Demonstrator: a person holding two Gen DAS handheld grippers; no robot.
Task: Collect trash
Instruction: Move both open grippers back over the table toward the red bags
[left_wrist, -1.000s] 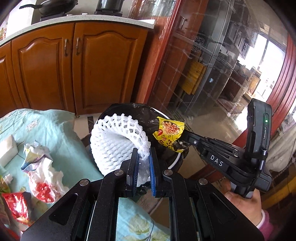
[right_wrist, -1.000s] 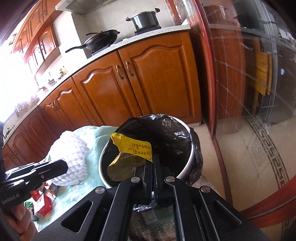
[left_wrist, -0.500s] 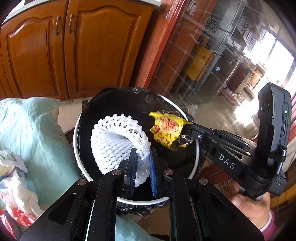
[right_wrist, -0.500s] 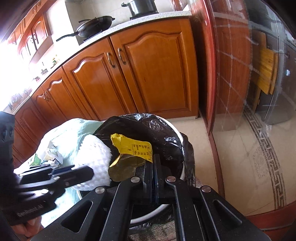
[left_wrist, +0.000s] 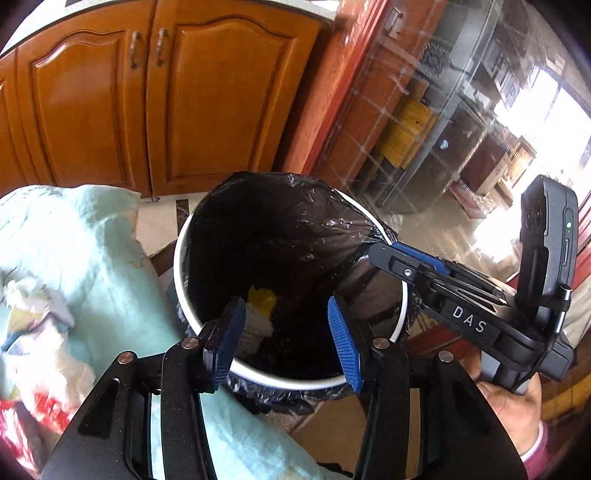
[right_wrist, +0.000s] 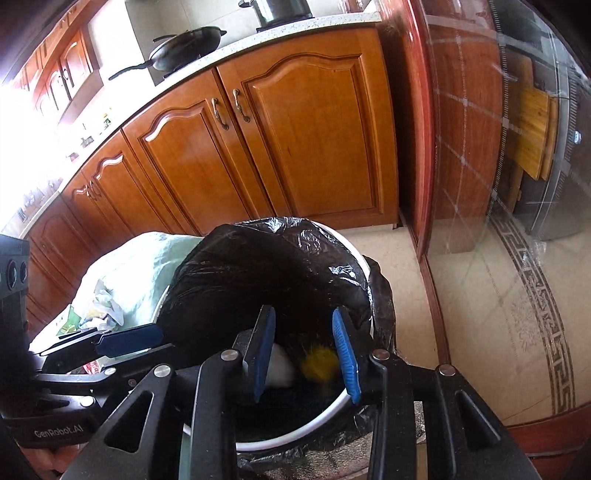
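Note:
A white trash bin (left_wrist: 400, 317) lined with a black bag (left_wrist: 280, 229) stands beside the table; it also shows in the right wrist view (right_wrist: 295, 432). My left gripper (left_wrist: 286, 332) is open and empty over the bin's near rim. My right gripper (right_wrist: 303, 354) is open and empty over the bin's mouth; it shows from the side in the left wrist view (left_wrist: 406, 258). Inside the bin lie the white foam net (left_wrist: 256, 325) and the yellow wrapper (left_wrist: 262, 297), blurred; both also show in the right wrist view, the net (right_wrist: 280, 369) and the wrapper (right_wrist: 319, 365).
A light green tablecloth (left_wrist: 66, 240) covers the table left of the bin, with crumpled white and red trash (left_wrist: 33, 332) on it. Wooden cabinet doors (left_wrist: 207, 96) stand behind. A glass partition (right_wrist: 498, 147) and tiled floor (right_wrist: 498, 332) lie to the right.
Both grippers opened over the bin. The foam net dropped from the left gripper and the yellow wrapper from the right; both now lie inside the bin.

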